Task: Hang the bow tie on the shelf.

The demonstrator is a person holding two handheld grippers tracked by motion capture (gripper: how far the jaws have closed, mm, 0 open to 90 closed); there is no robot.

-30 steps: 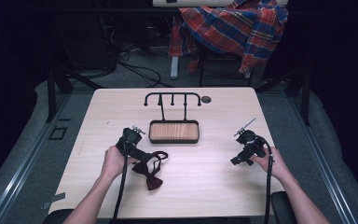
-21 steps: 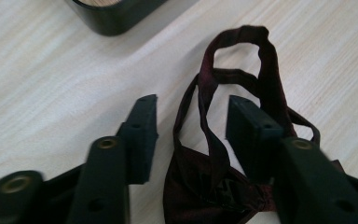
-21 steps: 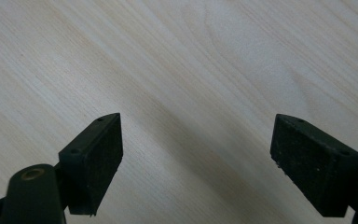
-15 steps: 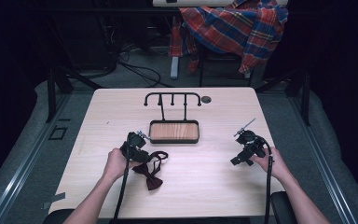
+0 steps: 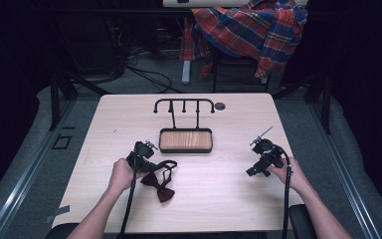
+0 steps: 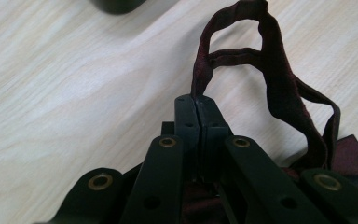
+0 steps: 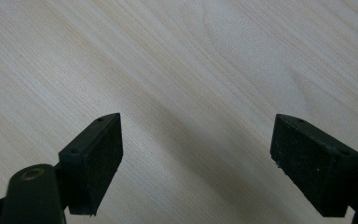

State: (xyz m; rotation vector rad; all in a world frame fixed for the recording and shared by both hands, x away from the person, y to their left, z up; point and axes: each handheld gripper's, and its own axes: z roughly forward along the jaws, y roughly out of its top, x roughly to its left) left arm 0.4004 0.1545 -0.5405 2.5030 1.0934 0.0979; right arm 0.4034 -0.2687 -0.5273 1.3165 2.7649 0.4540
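- Left gripper (image 5: 142,155): jaws have just been closing and are now pressed together on the thin strap (image 6: 204,74) of the dark red bow tie (image 5: 160,180), seen in left gripper view.
- Bow tie lies flat on the desk (image 5: 219,199), front-left part, just beside the left hand (image 5: 121,175); the strap makes a loop toward the gripper.
- Right gripper (image 5: 262,158): jaws wide open, nothing btw. them, only bare wood below.
- Right gripper is at the right side of the desk, well apart from the bow tie.
- Behind the tie stands a black rack (image 5: 184,105) w/ a wooden tray base (image 5: 185,140), near desk centre.
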